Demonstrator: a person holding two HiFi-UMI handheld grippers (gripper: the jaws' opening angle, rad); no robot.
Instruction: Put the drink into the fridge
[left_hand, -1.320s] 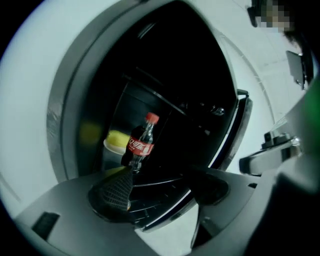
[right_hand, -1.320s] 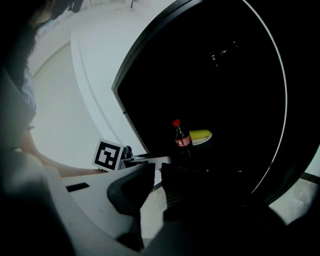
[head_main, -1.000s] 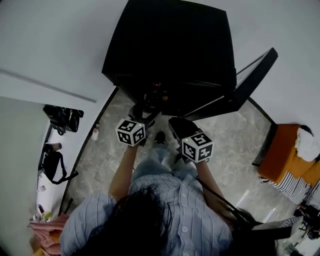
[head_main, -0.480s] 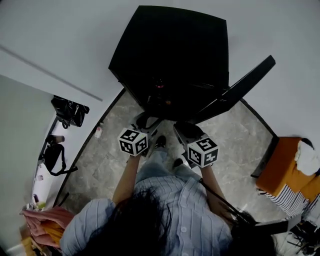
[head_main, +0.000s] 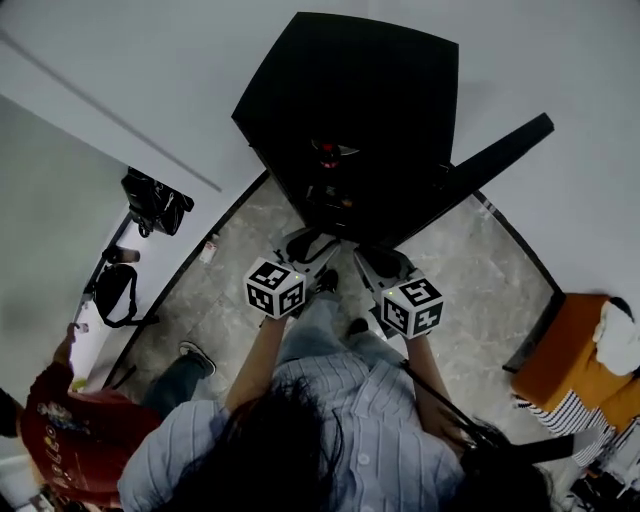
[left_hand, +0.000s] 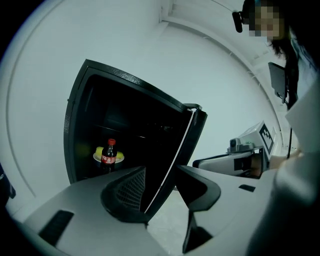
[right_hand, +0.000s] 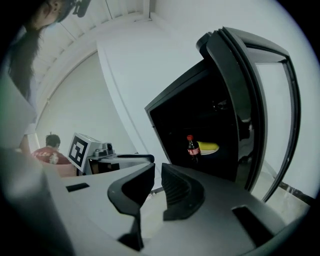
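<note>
Fridge (head_main: 350, 100): black cabinet against the white far wall, interior dark.
Door (head_main: 495, 160): swung open to the right; the right gripper view shows a glass panel in a dark frame.
Drink (left_hand: 108, 154): cola bottle with a red cap and red label, upright on a shelf inside the fridge. Neither gripper touches it.
Plate (right_hand: 210, 147): pale, with something yellow on it, on the same shelf just behind and beside the bottle.
Left gripper (left_hand: 160, 170): jaws about half apart and just been closing, nothing between them. The door's edge shows through the gap, farther off. It is held near the fridge opening, clear of it.
Right gripper (right_hand: 155, 167): jaws drawn to a narrow slit, pads not touching, nothing between them. It sits just right of the left gripper, also short of the opening.
Operator: striped shirt (head_main: 360, 420), standing on the grey marbled floor (head_main: 220, 300) before the fridge.
Bystander (head_main: 60, 440): red top, near left corner of the head view.
Surroundings: black bags (head_main: 155, 200) by the left wall; orange seat (head_main: 560, 350) at the right.
</note>
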